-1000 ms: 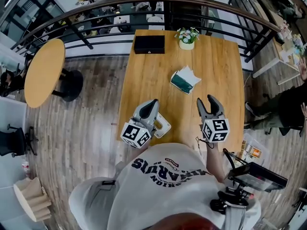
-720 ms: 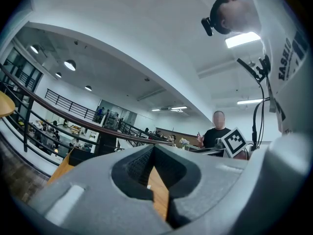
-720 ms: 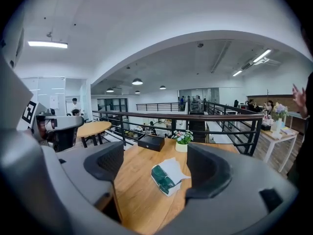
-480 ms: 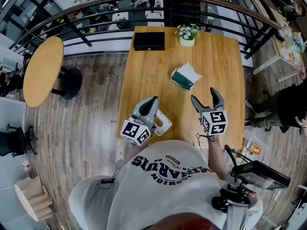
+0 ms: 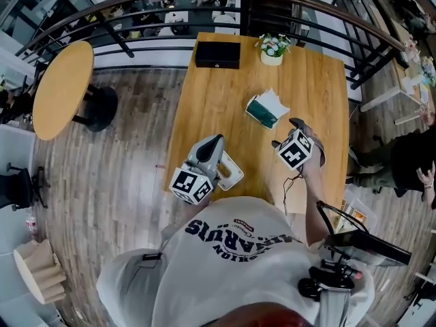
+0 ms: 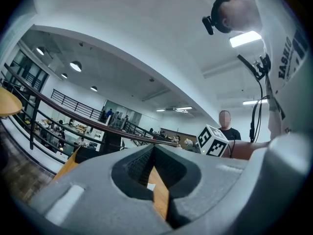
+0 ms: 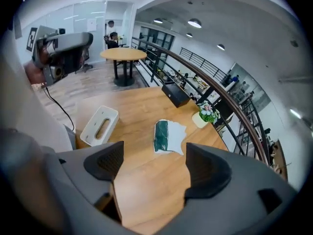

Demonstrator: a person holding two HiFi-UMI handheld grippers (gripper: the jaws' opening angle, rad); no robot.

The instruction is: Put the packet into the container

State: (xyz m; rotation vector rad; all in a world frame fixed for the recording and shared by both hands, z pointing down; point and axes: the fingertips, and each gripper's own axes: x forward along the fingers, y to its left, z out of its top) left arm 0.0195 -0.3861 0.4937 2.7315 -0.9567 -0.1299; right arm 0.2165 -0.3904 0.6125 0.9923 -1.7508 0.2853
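Packet ahead of right claw

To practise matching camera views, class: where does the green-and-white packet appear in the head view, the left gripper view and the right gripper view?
Head view: packet right of centre, upper half.
Left gripper view: cannot be made out.
Right gripper view: packet at the picture's centre.
Shared landmark: flower pot, beyond the packet in both.

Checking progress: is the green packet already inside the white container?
No, the packet lies on the table, apart from the container.
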